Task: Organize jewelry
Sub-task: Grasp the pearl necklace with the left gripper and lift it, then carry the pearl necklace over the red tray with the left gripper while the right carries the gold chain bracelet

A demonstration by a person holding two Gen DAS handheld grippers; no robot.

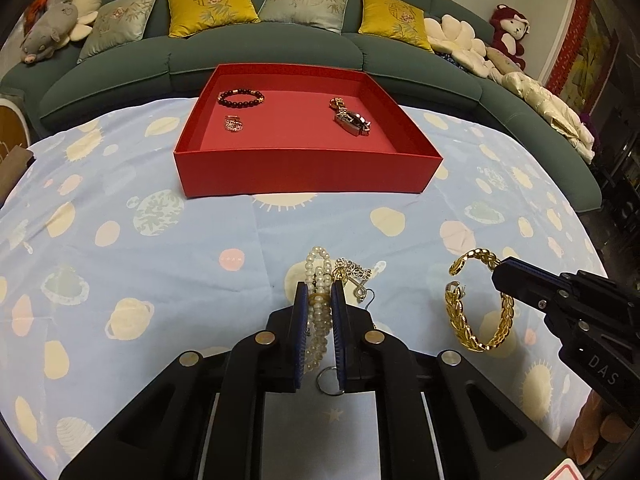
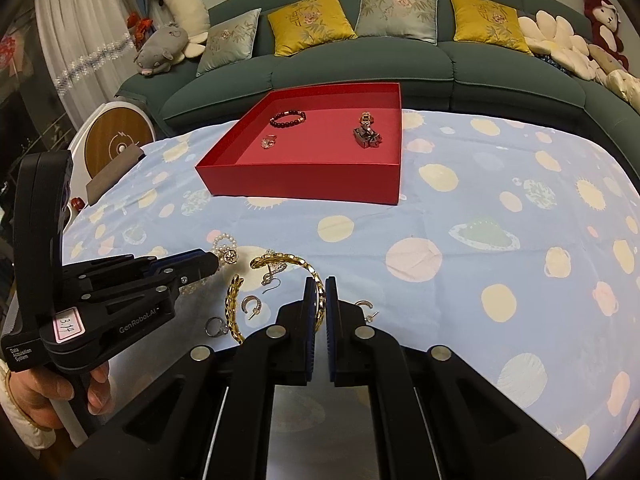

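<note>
While your left gripper (image 1: 319, 300) clenches the white pearl bracelet (image 1: 319, 312) at lower centre of its view, strands dangle loose: they could snag the silver flower earring (image 1: 356, 271) just beside them and drag it along. Your right gripper (image 2: 320, 296) pinches the open gold leaf-pattern bangle (image 2: 280, 264) by a thin edge, so it may swivel or slip before reaching the red cardboard tray (image 2: 304, 184) upper centre.

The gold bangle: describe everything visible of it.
The gold bangle is an open cuff of shiny, leaf-like or braided links, metal by its look, with a gap between its two ends. The right gripper is shut on one side of its band. It sits tilted over the blue patterned tablecloth, beside small earrings.
</note>
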